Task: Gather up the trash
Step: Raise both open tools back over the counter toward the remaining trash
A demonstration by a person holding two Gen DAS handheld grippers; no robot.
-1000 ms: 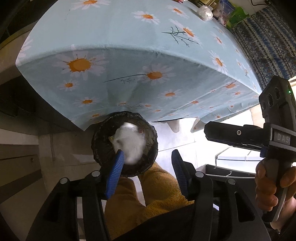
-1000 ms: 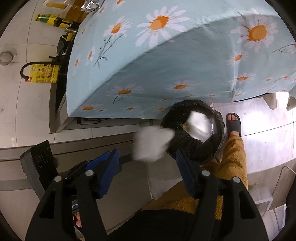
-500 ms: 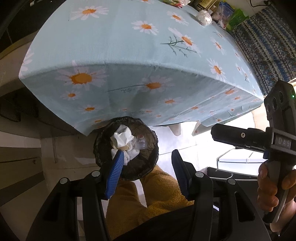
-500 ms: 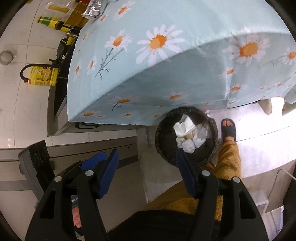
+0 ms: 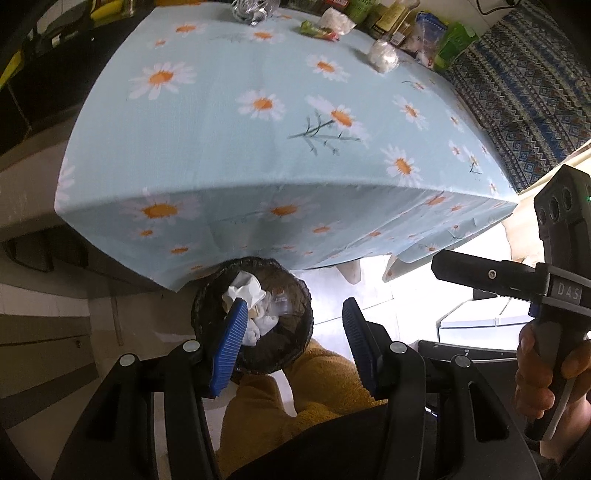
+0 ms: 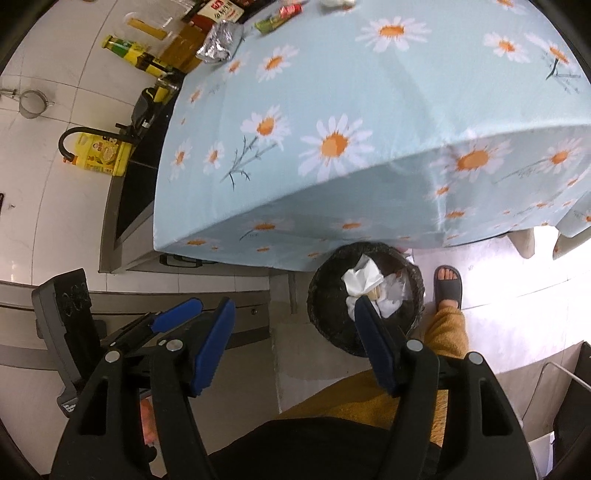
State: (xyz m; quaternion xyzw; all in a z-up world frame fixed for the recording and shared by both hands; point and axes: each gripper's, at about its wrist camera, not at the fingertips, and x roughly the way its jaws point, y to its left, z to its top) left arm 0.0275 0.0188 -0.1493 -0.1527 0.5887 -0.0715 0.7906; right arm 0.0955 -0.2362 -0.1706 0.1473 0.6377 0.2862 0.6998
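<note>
We are holding both the left gripper (image 5: 291, 325) and the right gripper (image 6: 295, 325) open and empty above the bin (image 5: 252, 314), where crumpled tissues (image 5: 245, 291) are lying; a wad (image 5: 383, 56) and wrappers (image 5: 317, 31) are waiting on the table (image 5: 221, 147).

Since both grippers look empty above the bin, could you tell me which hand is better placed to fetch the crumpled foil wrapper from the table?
Probably the left gripper: the foil wrapper lies at the table's far left corner, on its side. Both are open and empty.
</note>
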